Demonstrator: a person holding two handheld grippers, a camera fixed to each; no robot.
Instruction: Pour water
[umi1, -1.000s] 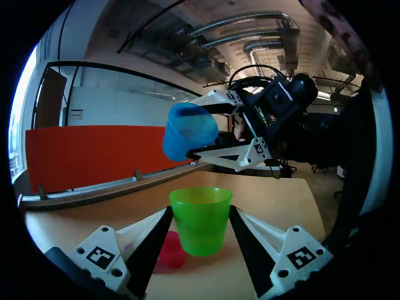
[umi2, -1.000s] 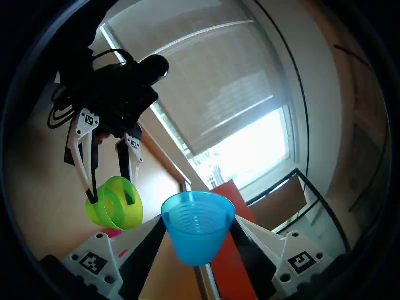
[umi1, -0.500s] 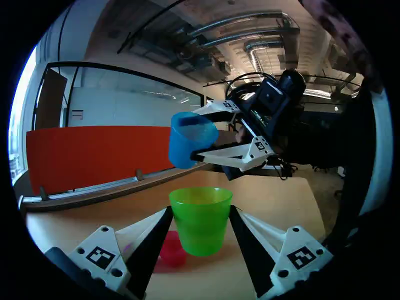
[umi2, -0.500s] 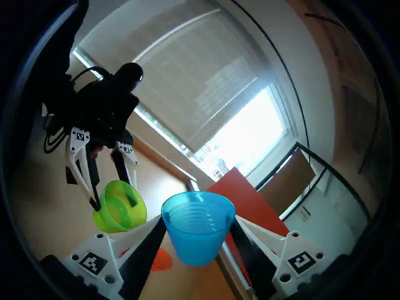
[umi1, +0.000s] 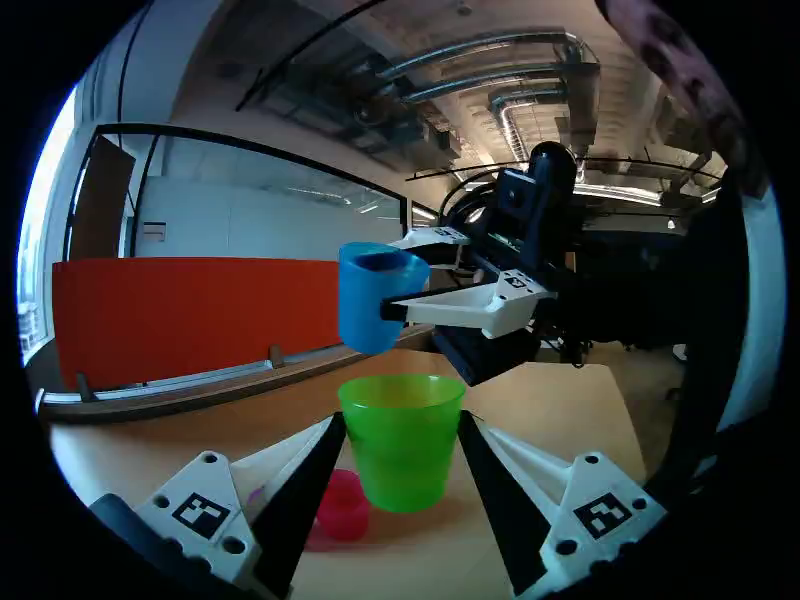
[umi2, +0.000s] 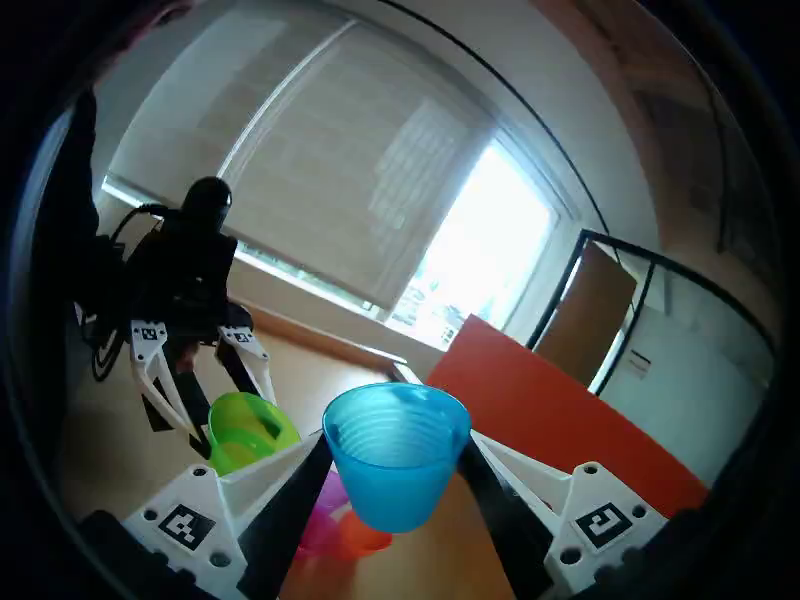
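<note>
A small pink cup (umi1: 343, 505) sits just left of the green cup (umi1: 402, 450), a translucent tumbler clamped upright between the left gripper's (umi1: 402, 425) fingers. Just above the green cup, the right gripper (umi1: 392, 280) pinches a translucent blue cup (umi1: 362, 305), nearly upright. Its fingers carry black-and-white square markers (umi1: 515, 282).

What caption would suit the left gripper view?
Left gripper grips a green cup; farther off, right gripper holds a blue cup.
</note>
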